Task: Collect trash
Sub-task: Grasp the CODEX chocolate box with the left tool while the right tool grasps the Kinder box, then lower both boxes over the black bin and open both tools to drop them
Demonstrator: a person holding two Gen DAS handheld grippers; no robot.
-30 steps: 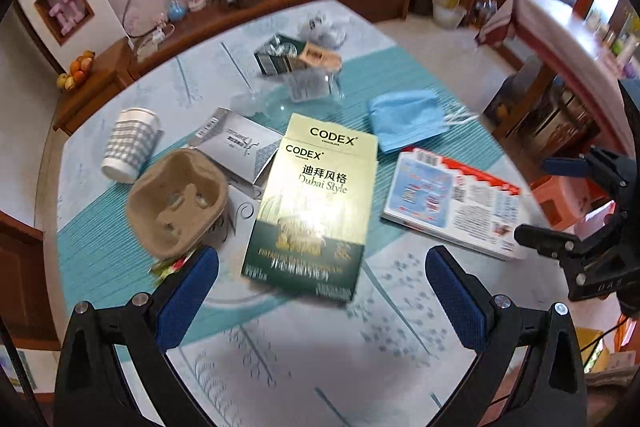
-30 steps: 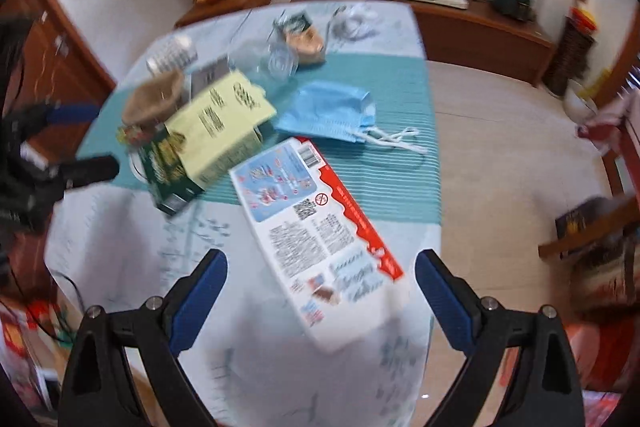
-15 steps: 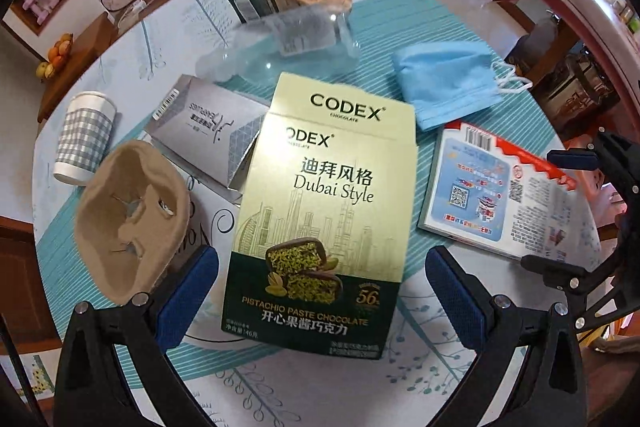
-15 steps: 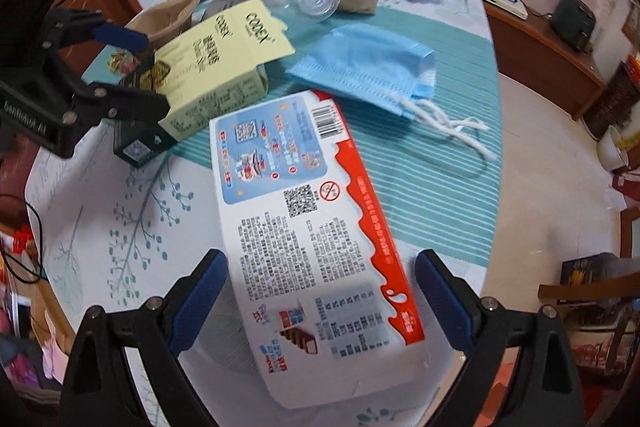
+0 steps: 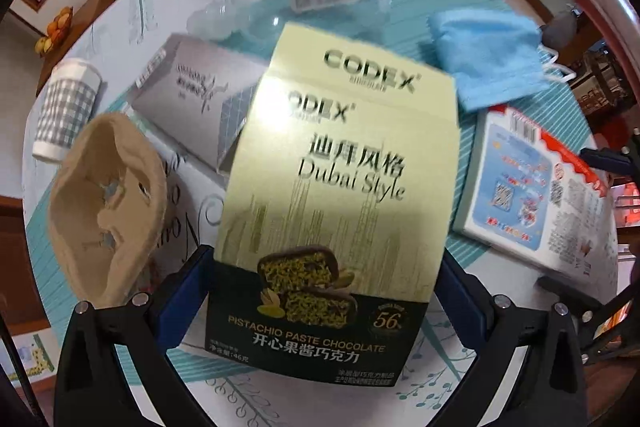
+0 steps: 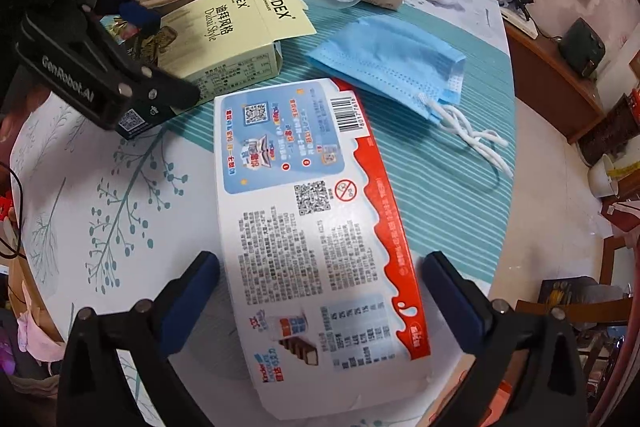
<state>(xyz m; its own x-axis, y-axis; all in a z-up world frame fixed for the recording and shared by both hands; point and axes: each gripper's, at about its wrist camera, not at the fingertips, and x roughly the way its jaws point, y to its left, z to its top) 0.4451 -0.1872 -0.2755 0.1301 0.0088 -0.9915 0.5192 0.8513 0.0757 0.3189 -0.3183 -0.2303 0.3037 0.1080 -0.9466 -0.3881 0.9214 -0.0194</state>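
On the round table w/ the teal-striped leaf-print cloth point(image 6: 120, 211), two pickups are being set up at once. The left gripper point(image 5: 320, 291) is spread wide, its blue pads straddling the near end of the pale-green and dark CODEX chocolate carton point(image 5: 340, 187); whether the pads touch yet can't be told. The right gripper point(image 6: 320, 291) is likewise spread, either side of the flat white-and-red printed snack box point(image 6: 316, 227), which lies at 3 o'clock of the carton. At 9 o'clock of the carton a brown moulded-pulp cup carrier point(image 5: 108, 203) is seen; at 1 o'clock, a blue face mask point(image 5: 492, 59).

Step in hand, as judged: approach done, grasp pending. Next move calls for squeezing both tongs shut on the box edges, then lifting.

Vs 0.5 s ago: both tools have been brought lower and closer, so each box fills more of its view and now sits btw the pads.
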